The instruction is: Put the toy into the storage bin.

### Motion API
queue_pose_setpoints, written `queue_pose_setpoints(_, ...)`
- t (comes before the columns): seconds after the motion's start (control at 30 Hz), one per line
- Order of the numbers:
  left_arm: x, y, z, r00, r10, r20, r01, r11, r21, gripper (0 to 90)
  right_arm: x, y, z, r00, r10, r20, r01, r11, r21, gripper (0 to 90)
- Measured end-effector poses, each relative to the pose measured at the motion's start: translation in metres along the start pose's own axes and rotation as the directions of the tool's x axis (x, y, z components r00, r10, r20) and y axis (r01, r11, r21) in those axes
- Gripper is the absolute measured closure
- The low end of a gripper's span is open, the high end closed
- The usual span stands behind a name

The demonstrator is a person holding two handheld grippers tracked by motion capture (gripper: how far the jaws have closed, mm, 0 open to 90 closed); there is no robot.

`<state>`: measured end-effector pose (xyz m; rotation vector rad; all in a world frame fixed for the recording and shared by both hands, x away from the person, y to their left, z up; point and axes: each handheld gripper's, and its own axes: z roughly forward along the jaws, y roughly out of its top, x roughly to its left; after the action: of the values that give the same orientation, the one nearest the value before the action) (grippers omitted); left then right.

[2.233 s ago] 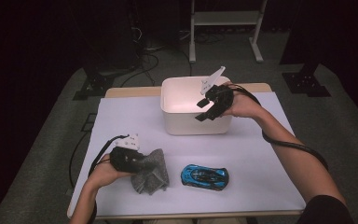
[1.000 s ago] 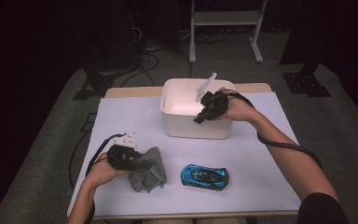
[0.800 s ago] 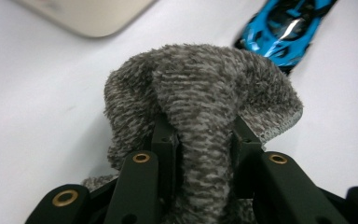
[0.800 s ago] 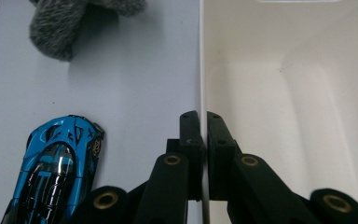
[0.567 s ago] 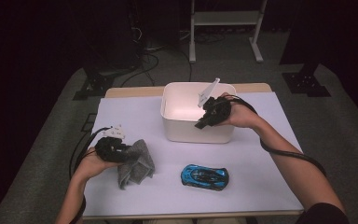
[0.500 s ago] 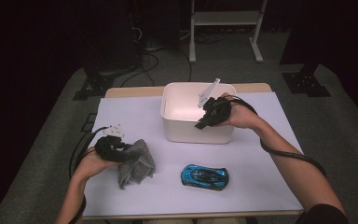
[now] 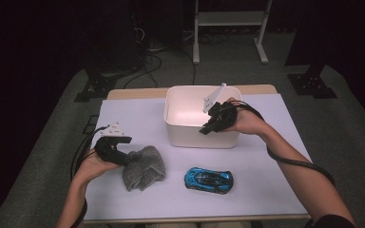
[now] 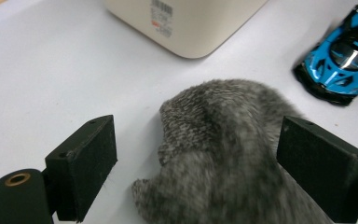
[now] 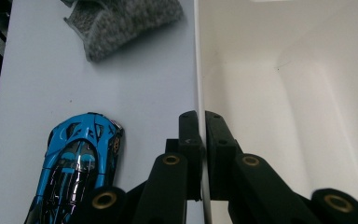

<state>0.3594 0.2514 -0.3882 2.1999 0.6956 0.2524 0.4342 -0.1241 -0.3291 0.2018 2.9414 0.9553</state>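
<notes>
While jaws spread, grey cloth (image 8: 233, 154) between, seemingly unpinched

One camera looks forward and down from above the desk (image 7: 123, 114), while two ride close along each claw, both also catching the blue car (image 8: 342, 58).

White table (image 7: 138, 114) bears bin (image 7: 190, 135), grey cloth (image 7: 145, 166), blue car (image 7: 209, 179)

We have open counter (image 7: 138, 118) left of the bin (image 7: 197, 135); the car (image 7: 209, 179) blocks the front lane beside the cloth (image 7: 142, 167).
</notes>
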Motion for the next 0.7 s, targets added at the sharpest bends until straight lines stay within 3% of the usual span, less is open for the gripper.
queue_pose_setpoints(0.1, -0.006, 0.002, -0.003, 0.9998, 0.022, 0.001, -0.022, 0.9998, -0.002, 11.2, 0.003, -0.001, -0.001, 1.0, 0.004, 0.001, -0.004, 1.0, 0.0, 85.8)
queue_pose_setpoints(0.37, -0.013, -0.002, -0.001, 0.9996, 0.02, 0.019, -0.02, 0.9997, -0.011, 11.2, 0.011, -0.003, -0.002, 1.0, 0.0, -0.001, 0.0, 1.0, -0.001, 85.4)
queue_pose_setpoints(0.5, -0.019, -0.005, 0.003, 0.9994, 0.034, 0.01, -0.034, 0.9994, 0.001, 11.2, 0.017, -0.005, -0.003, 1.0, 0.001, -0.001, -0.001, 1.0, 0.001, 85.2)
queue_pose_setpoints(0.7, -0.024, -0.009, 0.003, 0.9997, 0.025, 0.006, -0.025, 0.9994, -0.024, 11.2, 0.026, -0.007, -0.004, 1.0, -0.004, 0.002, 0.004, 1.0, 0.01, 85.2)
